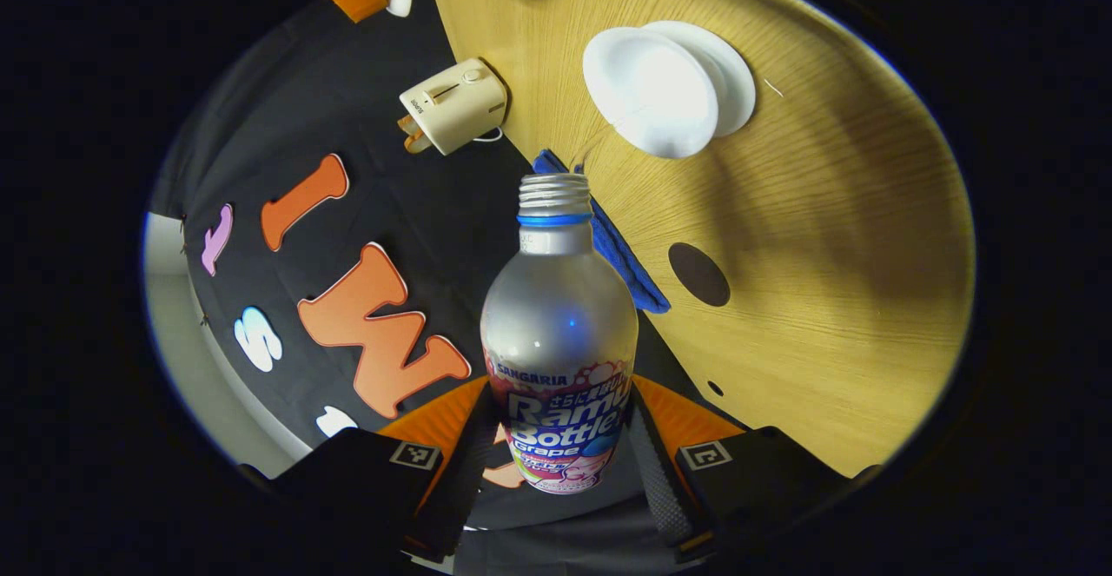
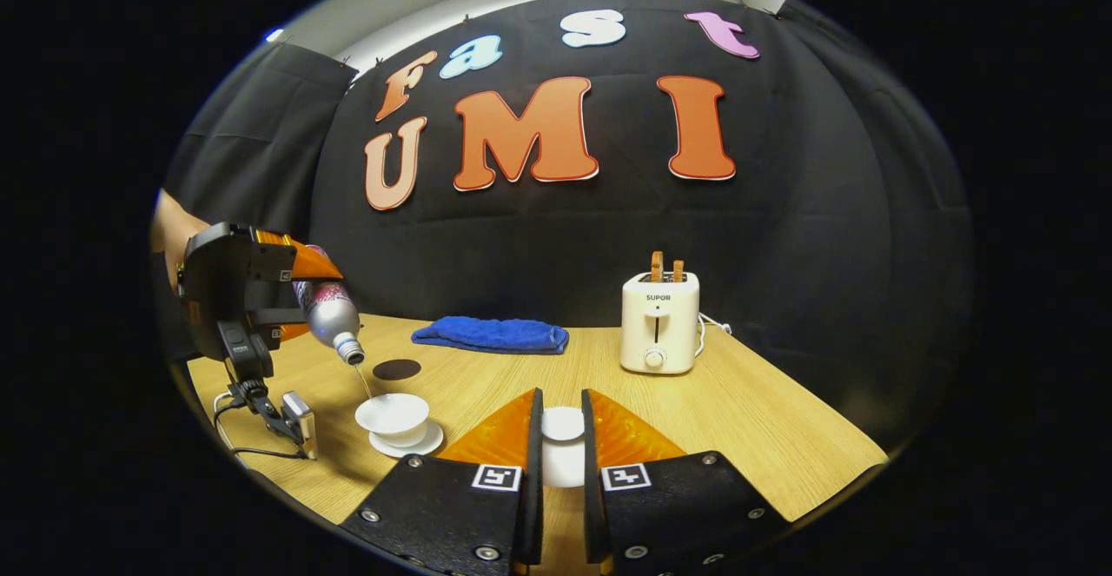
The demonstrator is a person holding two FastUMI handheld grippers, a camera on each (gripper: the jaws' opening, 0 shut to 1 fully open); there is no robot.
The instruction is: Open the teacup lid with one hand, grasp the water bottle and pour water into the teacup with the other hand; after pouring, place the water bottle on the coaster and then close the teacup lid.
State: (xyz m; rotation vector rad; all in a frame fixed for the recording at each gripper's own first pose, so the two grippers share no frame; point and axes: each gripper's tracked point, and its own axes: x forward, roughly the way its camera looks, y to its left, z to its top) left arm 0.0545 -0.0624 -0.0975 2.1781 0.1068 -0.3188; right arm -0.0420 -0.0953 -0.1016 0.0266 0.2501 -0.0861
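Two fisheye cameras, one riding each gripper, cross over the same table.

The left gripper view looks steeply down along its fingers (image 1: 556, 472) from above, rolled so the table (image 1: 825, 298) tips up the right side; the bottle (image 1: 560, 341) sits very near the lens. The right gripper view sits low and level, facing the back wall across the table (image 2: 782, 420), the lid (image 2: 563, 424) close between its fingers. Both take in the cup (image 1: 656, 94) (image 2: 393, 413), coaster (image 1: 699, 274) (image 2: 397, 369), cloth (image 1: 625, 254) (image 2: 491, 334) and toaster (image 1: 453, 105) (image 2: 660, 322).
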